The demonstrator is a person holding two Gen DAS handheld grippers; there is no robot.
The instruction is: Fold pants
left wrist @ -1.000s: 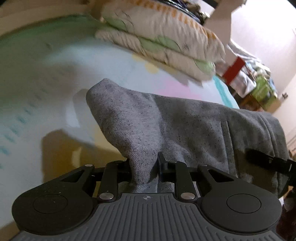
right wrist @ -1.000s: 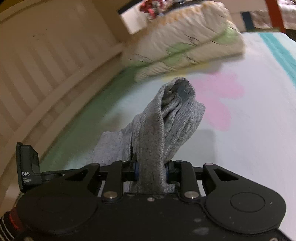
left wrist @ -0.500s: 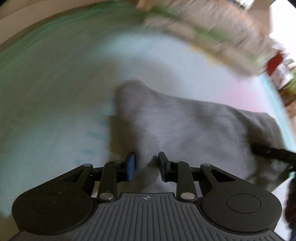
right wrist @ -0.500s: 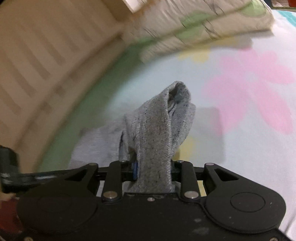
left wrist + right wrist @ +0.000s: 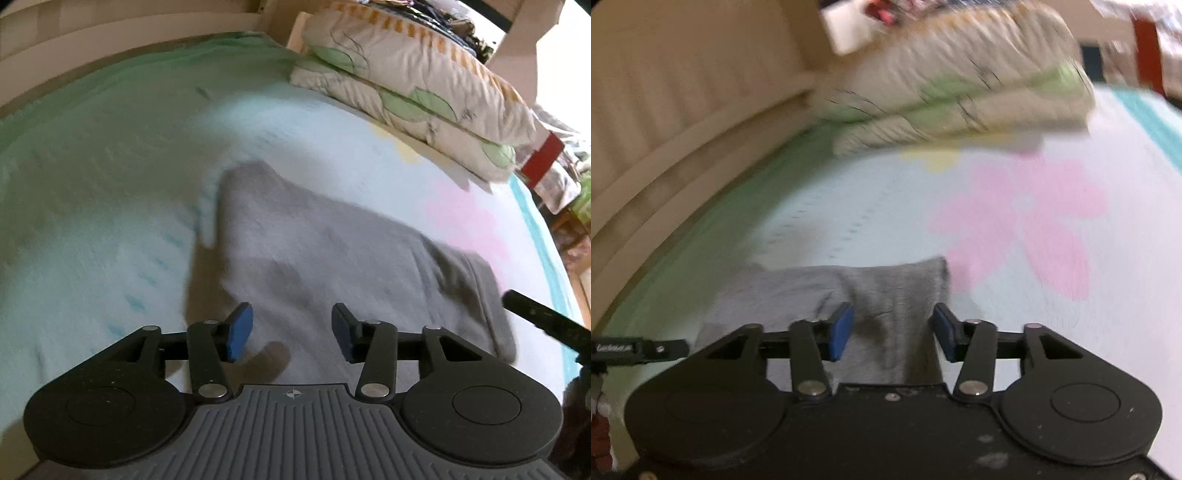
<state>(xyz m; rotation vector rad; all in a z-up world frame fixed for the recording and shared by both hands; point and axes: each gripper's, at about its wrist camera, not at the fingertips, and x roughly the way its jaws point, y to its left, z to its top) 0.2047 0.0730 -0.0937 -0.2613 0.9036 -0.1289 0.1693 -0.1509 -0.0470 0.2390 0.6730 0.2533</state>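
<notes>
Grey knit pants (image 5: pixel 332 258) lie on our floral bed sheet (image 5: pixel 110 184); our left gripper (image 5: pixel 291 332) and right gripper (image 5: pixel 892 332) have just been opening, pads apart, cloth between them unclamped.

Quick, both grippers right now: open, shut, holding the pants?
Left gripper: open, just released; gray pants lie below.
Right gripper: open, jaws just widened, cloth between, ungripped.

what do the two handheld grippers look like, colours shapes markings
The left gripper has a grey ribbed body bearing a small crosshair mark, black round-lobed side plates, black linkage arms with silver rivets, and blue pads on its fingers. The right gripper has the same build, but its body is smooth black, scuffed and specked with dust, also with blue-padded fingers.
</notes>
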